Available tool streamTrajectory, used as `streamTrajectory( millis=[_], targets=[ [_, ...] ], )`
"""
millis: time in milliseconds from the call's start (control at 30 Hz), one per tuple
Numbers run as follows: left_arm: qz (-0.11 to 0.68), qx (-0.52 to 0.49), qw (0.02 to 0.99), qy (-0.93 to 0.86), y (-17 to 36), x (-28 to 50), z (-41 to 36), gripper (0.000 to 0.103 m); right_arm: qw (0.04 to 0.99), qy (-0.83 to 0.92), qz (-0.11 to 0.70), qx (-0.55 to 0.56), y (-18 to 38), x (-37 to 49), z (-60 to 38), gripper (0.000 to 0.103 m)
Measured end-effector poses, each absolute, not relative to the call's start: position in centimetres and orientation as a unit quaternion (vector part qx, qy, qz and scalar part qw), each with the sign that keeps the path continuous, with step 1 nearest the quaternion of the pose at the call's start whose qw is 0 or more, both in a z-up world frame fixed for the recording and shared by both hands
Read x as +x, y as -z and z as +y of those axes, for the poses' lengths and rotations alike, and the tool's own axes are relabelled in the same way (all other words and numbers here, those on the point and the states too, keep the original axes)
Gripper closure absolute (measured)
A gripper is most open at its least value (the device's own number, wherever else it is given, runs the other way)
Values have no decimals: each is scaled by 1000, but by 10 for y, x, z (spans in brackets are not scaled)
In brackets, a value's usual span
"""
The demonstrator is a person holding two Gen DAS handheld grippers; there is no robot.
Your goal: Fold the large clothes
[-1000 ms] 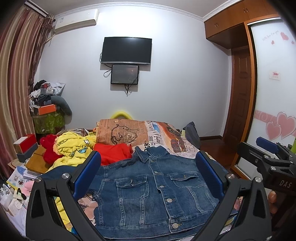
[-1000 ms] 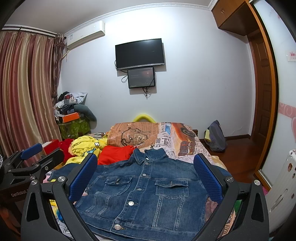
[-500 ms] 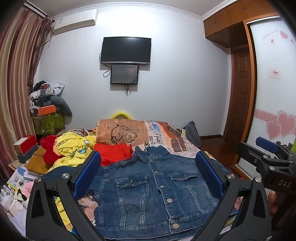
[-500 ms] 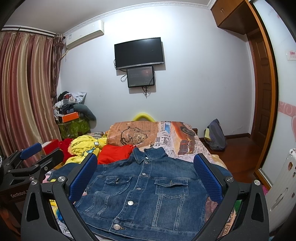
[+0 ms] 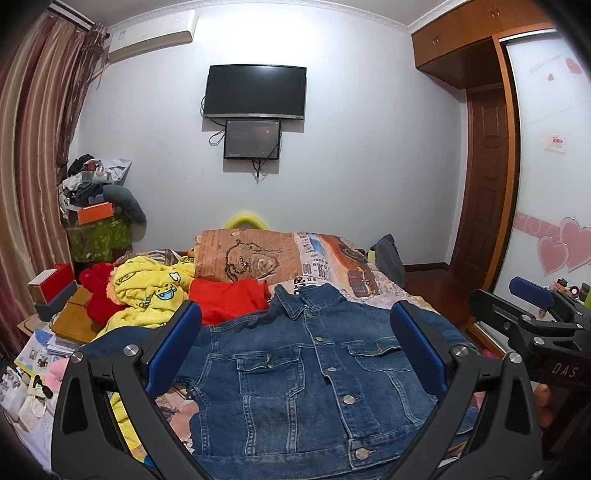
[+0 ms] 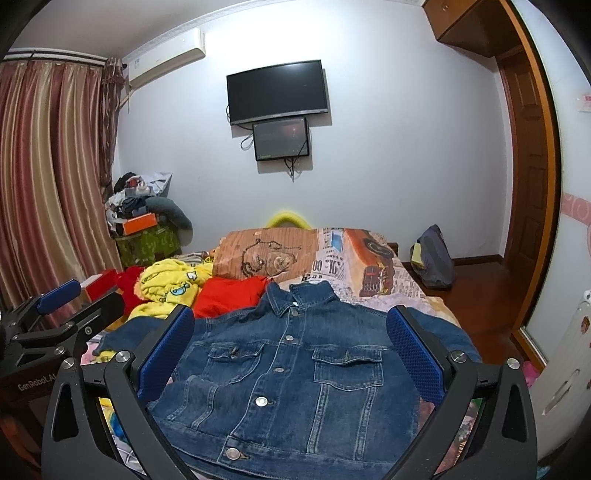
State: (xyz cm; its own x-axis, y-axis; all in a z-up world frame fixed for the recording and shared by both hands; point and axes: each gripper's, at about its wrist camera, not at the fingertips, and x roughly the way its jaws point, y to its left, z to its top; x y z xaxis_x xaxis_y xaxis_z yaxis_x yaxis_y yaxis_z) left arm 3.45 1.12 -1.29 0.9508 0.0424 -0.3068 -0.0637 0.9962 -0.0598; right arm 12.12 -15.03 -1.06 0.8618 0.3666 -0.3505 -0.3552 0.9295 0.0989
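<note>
One denim jacket (image 5: 303, 373) lies front-up and buttoned on the bed (image 5: 369, 291), collar away from both tools, hem nearest them, two chest pockets showing. It sits directly ahead of and below the left gripper (image 5: 295, 349) and likewise the right gripper (image 6: 290, 349).

Two grippers, one per hand. Left gripper: jaws spread wide, blue pads on either side of the jacket's chest, holding nothing, above the cloth. Right gripper: jaws equally wide apart, empty, also framing the jacket. Each tool appears at the edge of the other's view, side by side.

Beyond the jacket's collar, to the left of the tools: one red garment (image 5: 231, 301), one yellow cartoon-print garment (image 5: 147, 295), one red plush item (image 5: 96, 295). Straight ahead past the collar: one brown pillow (image 5: 247, 254) with a bear drawing, one newspaper-print cover (image 5: 332, 266) beside it.

On the far wall: one television (image 5: 255, 92), one smaller screen (image 5: 252, 139) just below it, one air conditioner (image 5: 151, 35) to the upper left. One striped curtain (image 5: 33, 155) hangs far left; one wooden door (image 5: 484, 177) stands far right.
</note>
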Motion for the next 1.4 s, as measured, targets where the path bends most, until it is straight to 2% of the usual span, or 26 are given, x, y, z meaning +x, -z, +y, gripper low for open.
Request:
streamTrajectory(
  millis=[333,667,1033,1200,1267,1400],
  targets=[
    [179,-68,978,-83,30,82,59,1,952,-198,232,13,30,169,-135,0],
    [247,-151,946,-148,67,144,185,0,937,-200,287,2,52,244,-112,0],
    [357,-337,852,-182,173,155,346,1,895,-211,392,-29,105,306,-84,0],
    [388,-400,811,-180,226,152,384,8,876,-206,435,-37,128,318,-76,0],
    [395,-437,788,-176,248,153,398,17,870,-205,448,-41,133,325,-75,0],
    [401,-472,763,-182,278,158,414,28,861,-203,464,-45,140,332,-73,0]
  ],
)
